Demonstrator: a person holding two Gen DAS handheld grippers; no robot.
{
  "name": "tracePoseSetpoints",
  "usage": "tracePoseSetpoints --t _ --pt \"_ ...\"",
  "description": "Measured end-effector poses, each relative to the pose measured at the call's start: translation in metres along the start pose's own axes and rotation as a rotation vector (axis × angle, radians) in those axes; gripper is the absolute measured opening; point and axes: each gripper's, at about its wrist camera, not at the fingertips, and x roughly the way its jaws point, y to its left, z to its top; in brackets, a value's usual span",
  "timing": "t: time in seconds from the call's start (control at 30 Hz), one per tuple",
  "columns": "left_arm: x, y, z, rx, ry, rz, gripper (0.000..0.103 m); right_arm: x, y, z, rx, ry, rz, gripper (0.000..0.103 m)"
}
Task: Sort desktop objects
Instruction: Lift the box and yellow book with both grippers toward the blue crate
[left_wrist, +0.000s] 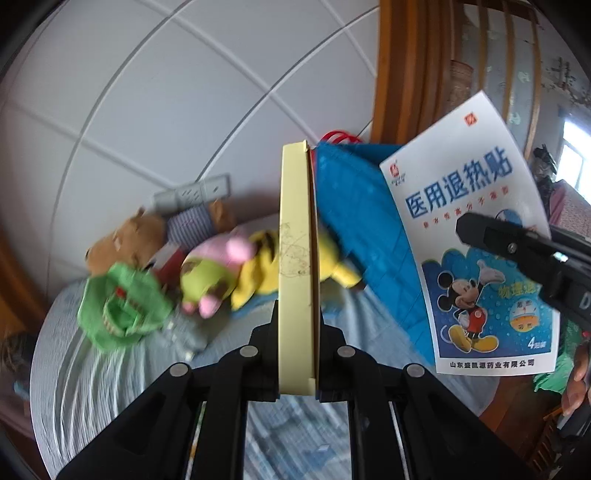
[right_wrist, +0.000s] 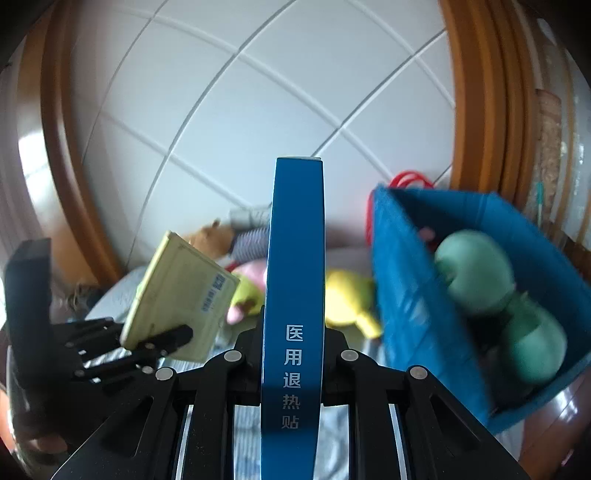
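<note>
Gripping a thin yellow box (left_wrist: 297, 266) by its lower edge, the left gripper (left_wrist: 297, 354) has its jaws pressed tight on both faces, the box standing upright and clear of the table. The right gripper (right_wrist: 293, 354) likewise pinches a blue medicine box (right_wrist: 295, 277) edge-on; in the left wrist view its white printed face (left_wrist: 469, 236) shows, held aloft to the right of the yellow box. Both items are in the air, neither yet placed.

Beyond the grippers, on the striped tablecloth (left_wrist: 85, 369), several soft toys are unsorted: a green one (left_wrist: 118, 306), a pink and green one (left_wrist: 214, 273), a yellow one (right_wrist: 347, 299) and a brown bear (left_wrist: 125, 236) against the tiled wall (left_wrist: 166, 92). To the right stands a blue fabric bin (right_wrist: 410, 288) with red handles, already holding a pale green plush (right_wrist: 476, 273).

Assessment: sorting is partly done. Two boxes in hand await a destination, which cannot be determined; the toys on the table are outstanding.
</note>
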Motion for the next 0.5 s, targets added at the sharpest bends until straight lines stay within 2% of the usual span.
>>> tracePoseSetpoints --t 0.17,0.3,0.4,0.5 --pt "0.025 -0.048 0.057 0.014 -0.030 -0.024 0.011 -0.018 -0.060 0.046 -0.020 -0.072 -0.032 0.018" --pt "0.045 -0.105 0.107 0.014 -0.077 -0.035 0.011 -0.032 -0.122 0.083 -0.044 -0.122 -0.065 0.018" --pt "0.067 -0.148 0.143 0.014 -0.079 -0.041 0.011 -0.031 -0.176 0.111 -0.075 -0.119 -0.118 0.018" --pt "0.098 -0.195 0.177 0.024 -0.069 -0.024 0.011 -0.015 -0.221 0.127 -0.107 -0.082 -0.175 0.018"
